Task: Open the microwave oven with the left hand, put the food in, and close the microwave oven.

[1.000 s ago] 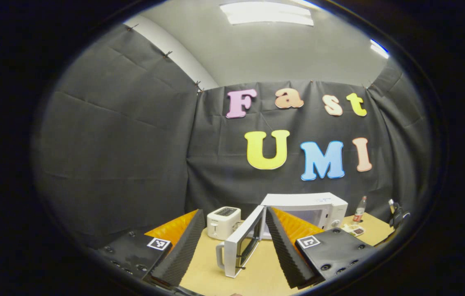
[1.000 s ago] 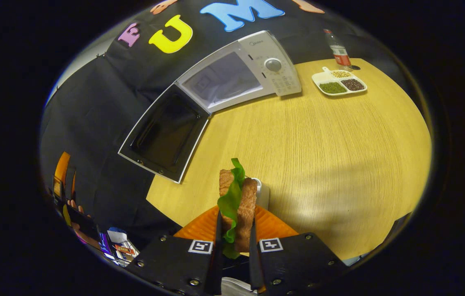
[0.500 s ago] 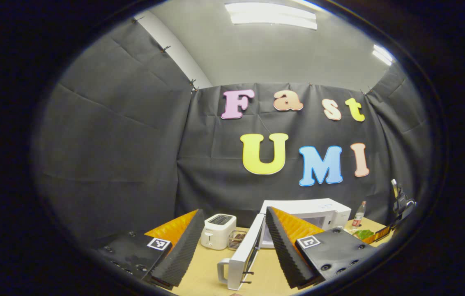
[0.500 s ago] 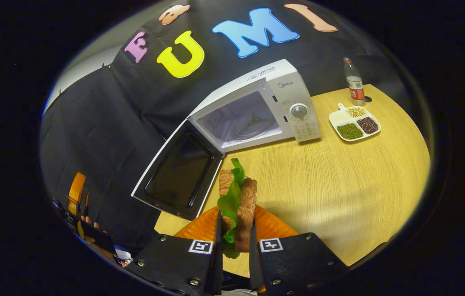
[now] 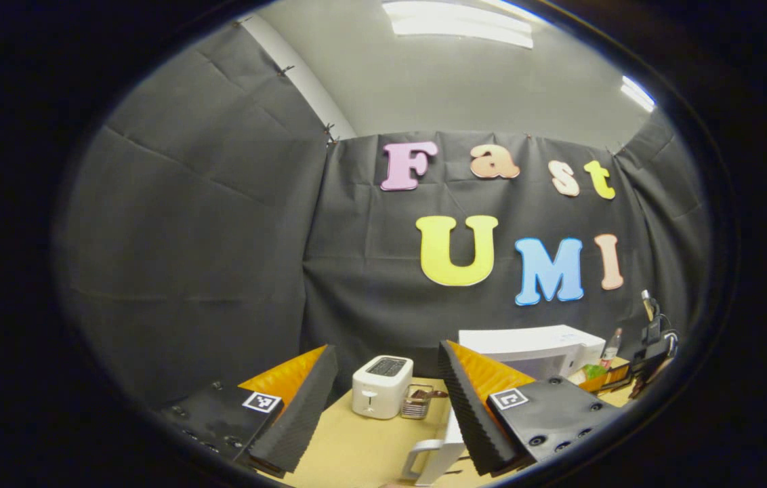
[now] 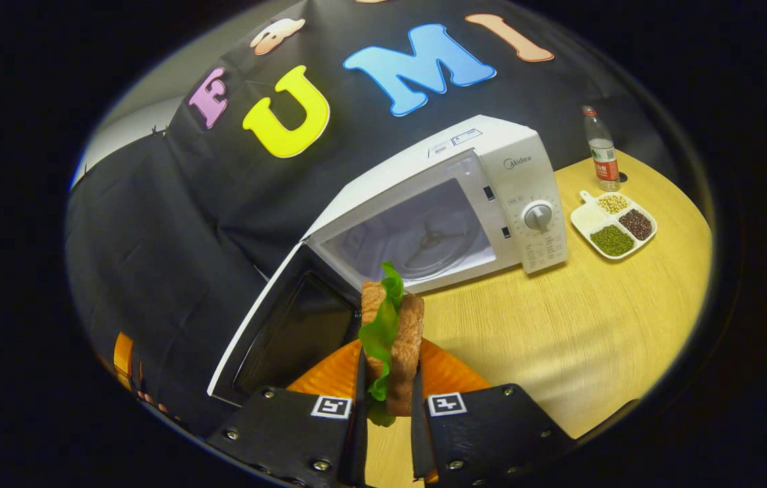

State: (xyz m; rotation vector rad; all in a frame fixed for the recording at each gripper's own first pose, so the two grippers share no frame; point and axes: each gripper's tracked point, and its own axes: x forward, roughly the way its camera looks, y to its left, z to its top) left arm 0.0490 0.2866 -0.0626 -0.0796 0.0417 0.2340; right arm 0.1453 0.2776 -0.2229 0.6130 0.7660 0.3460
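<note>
The white microwave point(image 6: 512, 183) stands on the wooden table point(image 6: 560, 339) with its door point(image 6: 288, 332) swung wide to the left and its cavity point(image 6: 424, 237) bare. My right gripper point(image 6: 388, 369) is shut on a sandwich point(image 6: 394, 325) of two toast slices and lettuce, held upright just before the opening. In the left gripper view the microwave point(image 5: 532, 342) is ahead on the right, and the door's edge with its handle point(image 5: 427, 457) sits low, beside my right finger. My left gripper point(image 5: 383, 413) is open and holds nothing.
A white toaster point(image 5: 381, 386) and a small wire basket point(image 5: 417, 401) stand left of the microwave. Right of it are a divided dish of beans point(image 6: 614, 224) and a plastic bottle point(image 6: 602, 149). The black cloth wall runs close behind the microwave.
My right gripper has carried the sandwich closer to the microwave's opening. My left gripper has drawn away, and the door now shows lower in its view.
</note>
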